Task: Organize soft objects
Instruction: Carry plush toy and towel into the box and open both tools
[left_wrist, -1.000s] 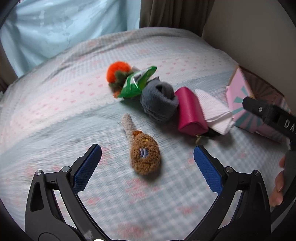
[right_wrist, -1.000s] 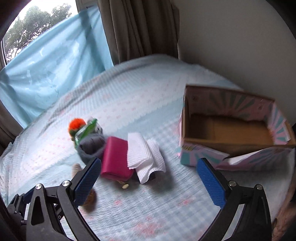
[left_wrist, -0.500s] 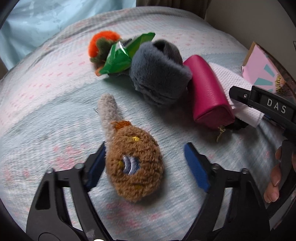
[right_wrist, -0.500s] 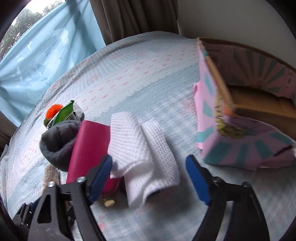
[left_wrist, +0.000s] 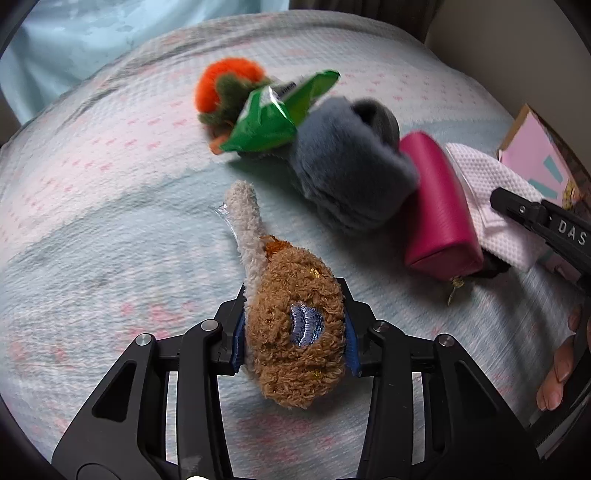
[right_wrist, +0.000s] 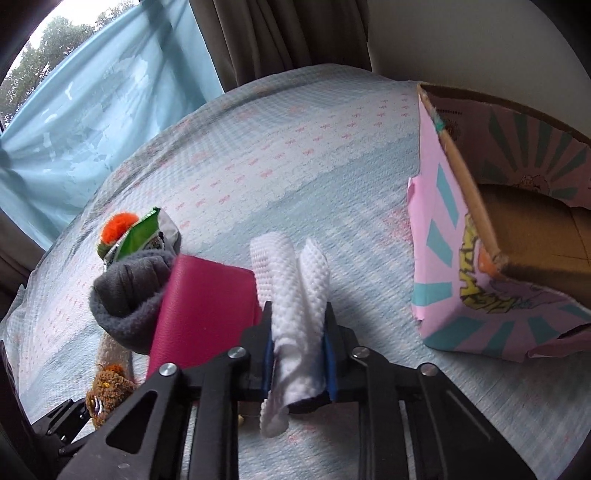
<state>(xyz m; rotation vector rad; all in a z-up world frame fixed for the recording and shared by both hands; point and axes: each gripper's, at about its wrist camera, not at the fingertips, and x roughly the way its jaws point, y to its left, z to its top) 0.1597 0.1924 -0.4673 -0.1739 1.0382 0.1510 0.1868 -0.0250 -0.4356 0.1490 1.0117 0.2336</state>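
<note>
Having dropped and narrowed, the left gripper (left_wrist: 293, 332) is closing on the plush toy (left_wrist: 295, 332); the right gripper (right_wrist: 299, 354) now pinches the white cloth (right_wrist: 295, 295), ready for boxing.

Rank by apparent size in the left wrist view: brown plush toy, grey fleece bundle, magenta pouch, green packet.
1. Grey fleece bundle and brown plush toy: alike, and the toy sits nearest the camera.
2. Magenta pouch.
3. Green packet.

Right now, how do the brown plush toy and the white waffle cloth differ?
The brown plush toy is fuzzy and rounded with a pale stalk; the white waffle cloth is a flat textured fabric, folded. The toy sits in the closing left gripper, the cloth in the right gripper. Both lie on the bedspread.
</note>
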